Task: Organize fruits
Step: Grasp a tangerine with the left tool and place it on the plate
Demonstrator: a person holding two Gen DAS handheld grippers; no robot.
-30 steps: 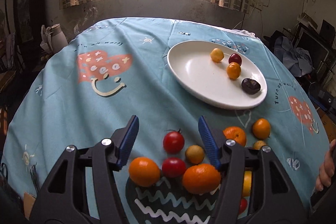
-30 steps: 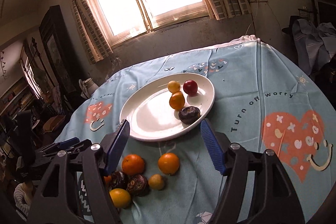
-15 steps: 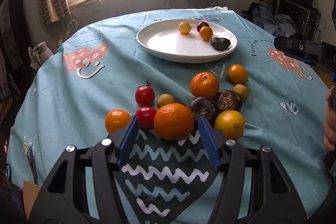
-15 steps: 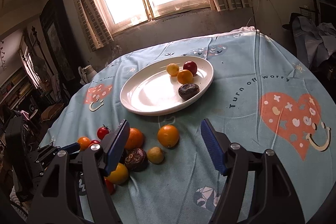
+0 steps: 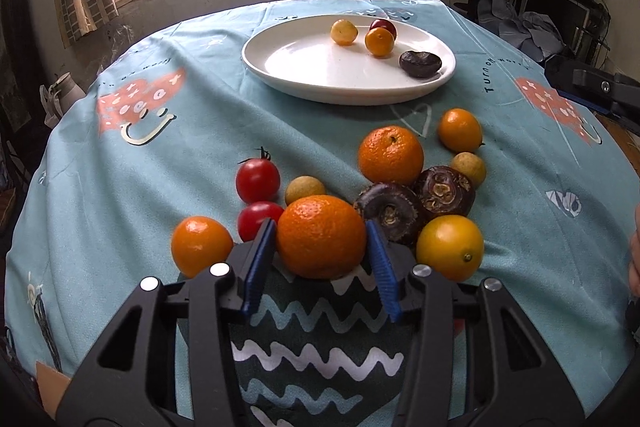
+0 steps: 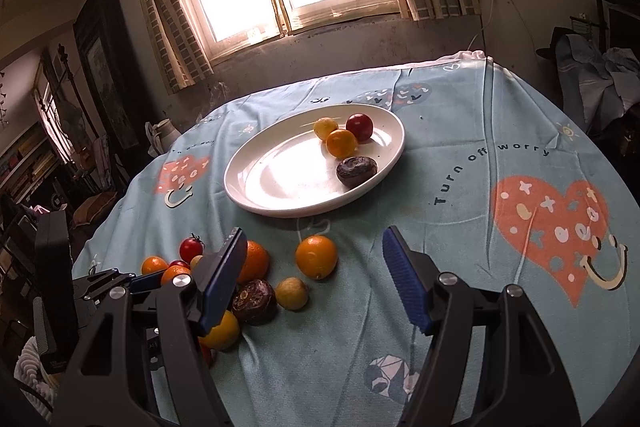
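A white oval plate [image 5: 304, 67] [image 6: 280, 179] holds a yellow fruit [image 5: 343, 32], a red one [image 5: 383, 25], a small orange [image 5: 379, 41] and a dark brown fruit [image 5: 420, 63]. Near the table's front lies a cluster of oranges, red tomatoes, brown fruits and small yellow fruits. My left gripper [image 5: 321, 245] has its blue pads on both sides of a large orange [image 5: 321, 241]. My right gripper [image 6: 316, 275] is open and empty above the cloth, right of the cluster; a small orange [image 6: 316, 256] lies beyond it.
The round table carries a light blue cloth [image 5: 200, 131] with heart prints. A second large orange [image 5: 390, 155], two tomatoes [image 5: 257, 180] and two brown fruits [image 5: 444, 189] crowd around the held one. A window and wall stand behind the table.
My left gripper has moved forward around the large orange and its jaws have narrowed onto it. My right gripper has shifted slightly closer to the fruit cluster.
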